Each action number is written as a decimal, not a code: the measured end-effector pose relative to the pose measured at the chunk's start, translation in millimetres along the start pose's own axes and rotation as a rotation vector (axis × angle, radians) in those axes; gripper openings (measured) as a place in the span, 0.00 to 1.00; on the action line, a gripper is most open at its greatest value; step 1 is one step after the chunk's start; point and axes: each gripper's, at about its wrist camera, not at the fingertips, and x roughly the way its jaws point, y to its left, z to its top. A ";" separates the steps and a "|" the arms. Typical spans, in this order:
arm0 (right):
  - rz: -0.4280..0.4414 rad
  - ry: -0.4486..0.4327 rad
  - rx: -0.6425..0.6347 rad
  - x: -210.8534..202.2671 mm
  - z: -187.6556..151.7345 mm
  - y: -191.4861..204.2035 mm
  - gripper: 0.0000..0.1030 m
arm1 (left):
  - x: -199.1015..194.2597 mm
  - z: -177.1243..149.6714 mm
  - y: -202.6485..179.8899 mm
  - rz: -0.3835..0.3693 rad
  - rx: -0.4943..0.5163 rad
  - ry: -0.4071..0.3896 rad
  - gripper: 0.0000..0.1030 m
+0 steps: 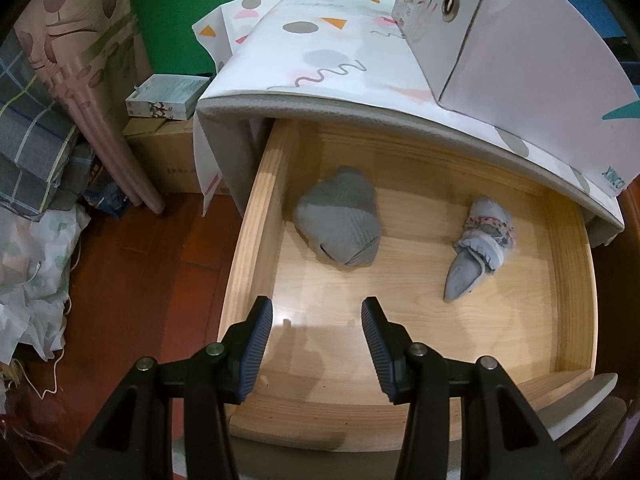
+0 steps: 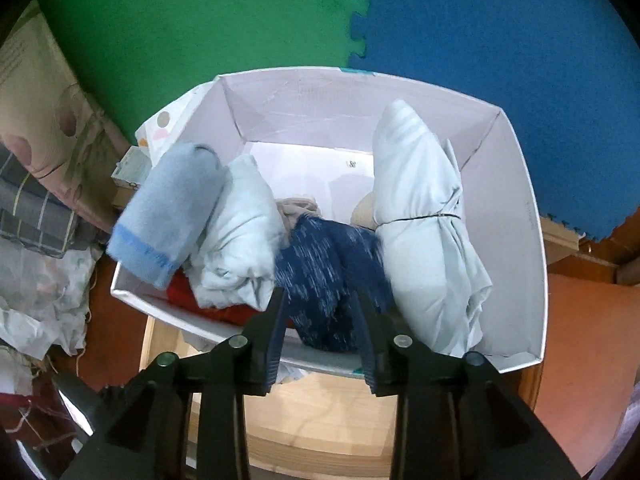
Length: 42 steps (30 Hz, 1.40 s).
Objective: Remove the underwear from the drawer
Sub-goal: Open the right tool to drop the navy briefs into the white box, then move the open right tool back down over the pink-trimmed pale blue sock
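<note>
The wooden drawer (image 1: 260, 200) stands pulled out under a top with a patterned cover. In it lie a rolled grey garment (image 1: 338, 226) and a smaller pale blue piece with patterned trim (image 1: 480, 240). My left gripper (image 1: 317, 308) hangs open over the drawer's front part, with nothing between its fingers. In the right wrist view my right gripper (image 2: 321, 300) is over the near edge of a white box (image 2: 520, 240). Its jaws stand apart, and a blurred dark blue speckled garment (image 2: 324, 264) lies in the box just beyond and between the tips; the pads do not press on it.
The box holds a light blue roll (image 2: 168, 212), two pale bundles (image 2: 244, 236) (image 2: 420, 220) and a red piece (image 2: 188, 292). It sits on the covered top (image 1: 320, 48) above the drawer. Piled fabric and cartons (image 1: 160, 96) crowd the floor at left.
</note>
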 end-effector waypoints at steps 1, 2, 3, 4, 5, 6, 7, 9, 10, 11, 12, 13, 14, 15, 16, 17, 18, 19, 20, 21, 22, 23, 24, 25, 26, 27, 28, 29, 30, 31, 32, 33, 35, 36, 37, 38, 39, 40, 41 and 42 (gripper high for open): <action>0.002 -0.007 -0.004 -4.4 -1.9 1.2 0.32 | 0.6 -0.1 0.1 -0.002 -0.002 0.004 0.46; 0.014 -0.016 -0.004 -10.4 -5.3 1.7 0.33 | 0.9 -0.4 0.5 -0.002 -0.002 0.005 0.46; 0.024 -0.023 -0.004 -16.6 -9.0 0.5 0.34 | 1.1 -0.4 1.0 -0.001 -0.003 0.006 0.46; 0.032 -0.029 -0.006 -21.9 -13.5 1.4 0.36 | 0.9 -0.4 1.2 -0.001 -0.005 0.005 0.46; 0.038 -0.035 -0.007 -27.6 -19.8 1.9 0.36 | 0.7 -0.2 1.5 -0.003 -0.006 0.004 0.46; 0.044 -0.040 -0.007 -32.0 -25.7 1.9 0.38 | 0.8 -0.2 1.9 -0.005 -0.008 0.005 0.46; 0.051 -0.044 -0.005 -35.8 -32.8 1.6 0.39 | 0.8 -0.3 2.4 -0.003 -0.010 0.006 0.46; 0.063 -0.044 -0.004 -40.1 -50.3 1.8 0.40 | 1.0 -0.3 3.4 -0.002 -0.012 0.007 0.46; 0.070 -0.041 -0.001 -40.3 -58.1 1.5 0.40 | 1.0 -0.1 4.4 -0.002 -0.013 0.008 0.46; 0.079 -0.030 0.001 -38.2 -68.8 1.9 0.40 | 0.9 0.2 5.2 0.001 -0.015 0.008 0.46; 0.085 -0.018 0.006 -35.0 -79.4 2.0 0.40 | 0.8 0.2 6.1 0.001 -0.017 0.008 0.46; 0.088 -0.010 0.011 -32.1 -86.1 1.7 0.40 | 0.8 0.1 7.1 -0.002 -0.020 0.008 0.46; 0.091 0.005 0.016 -25.7 -96.2 1.8 0.40 | 1.0 0.4 7.9 -0.003 -0.023 0.009 0.46; 0.092 0.021 0.017 -18.7 -103.1 2.8 0.40 | 1.0 0.7 9.2 -0.003 -0.027 0.010 0.46; 0.094 0.039 0.023 -10.8 -110.8 4.0 0.40 | 1.1 0.7 10.3 -0.004 -0.031 0.011 0.46; 0.096 0.063 0.031 0.2 -118.7 5.4 0.40 | 0.8 0.9 11.3 -0.006 -0.032 0.012 0.46; 0.096 0.088 0.037 11.9 -125.1 7.0 0.40 | 0.5 0.8 12.0 -0.006 -0.033 0.010 0.46; 0.094 0.107 0.044 21.4 -130.5 7.8 0.40 | 0.7 1.1 12.4 -0.007 -0.032 0.011 0.46; 0.089 0.130 0.052 34.5 -136.1 9.3 0.40 | 0.9 1.1 13.0 -0.007 -0.032 0.011 0.46; 0.086 0.149 0.057 45.0 -140.0 11.6 0.40 | 1.0 1.0 13.7 -0.007 -0.033 0.011 0.46; 0.087 0.170 0.068 56.7 -144.9 13.0 0.40 | 0.9 0.9 14.8 -0.008 -0.035 0.010 0.46; 0.089 0.185 0.086 69.0 -149.3 14.4 0.40 | 1.1 0.9 16.0 -0.012 -0.038 0.010 0.46; 0.090 0.194 0.101 78.3 -151.8 15.7 0.40 | 0.9 0.9 17.3 -0.016 -0.043 0.009 0.46; 0.089 0.206 0.125 90.5 -154.3 17.1 0.40 | 0.4 0.7 18.3 -0.018 -0.047 0.008 0.46; 0.089 0.211 0.143 98.2 -156.3 18.4 0.40 | 0.2 0.8 18.8 -0.021 -0.049 0.007 0.46; 0.096 0.216 0.165 106.0 -157.3 18.5 0.40 | -0.3 0.9 19.5 -0.025 -0.051 0.006 0.46; 0.100 0.223 0.188 114.2 -157.6 19.6 0.40 | -0.5 0.8 20.0 -0.027 -0.052 0.005 0.46; 0.089 0.226 0.201 121.8 -156.8 21.8 0.40 | -0.8 0.9 20.2 -0.029 -0.051 0.005 0.46; 0.076 0.226 0.205 127.8 -156.2 24.8 0.40 | -1.2 0.8 20.1 -0.032 -0.050 0.004 0.46; 0.073 0.222 0.207 133.6 -154.9 27.1 0.40 | -1.4 0.7 19.7 -0.035 -0.049 0.002 0.46; 0.064 0.215 0.208 139.7 -152.9 29.9 0.40 | -1.6 0.7 19.7 -0.037 -0.048 0.001 0.46; 0.045 0.209 0.211 144.6 -151.2 30.9 0.40 | -1.8 0.5 19.6 -0.040 -0.049 0.000 0.46; 0.018 0.198 0.238 155.6 -146.6 32.1 0.42 | -2.0 0.3 20.3 -0.047 -0.050 -0.001 0.46; 0.012 0.193 0.251 160.4 -145.2 32.9 0.44 | -2.1 0.2 20.8 -0.049 -0.052 -0.001 0.46; -0.004 0.190 0.256 163.6 -142.9 33.4 0.46 | -2.2 0.1 21.1 -0.051 -0.053 -0.001 0.46; -0.026 0.184 0.260 167.9 -141.5 34.9 0.46 | -2.1 0.2 21.6 -0.054 -0.055 0.000 0.46; -0.030 0.183 0.261 171.3 -140.5 36.1 0.46 | -2.0 0.1 22.2 -0.056 -0.057 0.001 0.46; -0.036 0.187 0.262 175.0 -139.7 37.2 0.46 | -1.9 0.0 23.0 -0.058 -0.059 0.002 0.46; -0.051 0.190 0.259 178.9 -139.3 38.7 0.46 | -2.1 0.2 23.1 -0.059 -0.061 0.002 0.46; -0.057 0.193 0.252 181.8 -139.1 40.0 0.46 | -2.2 0.3 23.4 -0.061 -0.063 0.002 0.46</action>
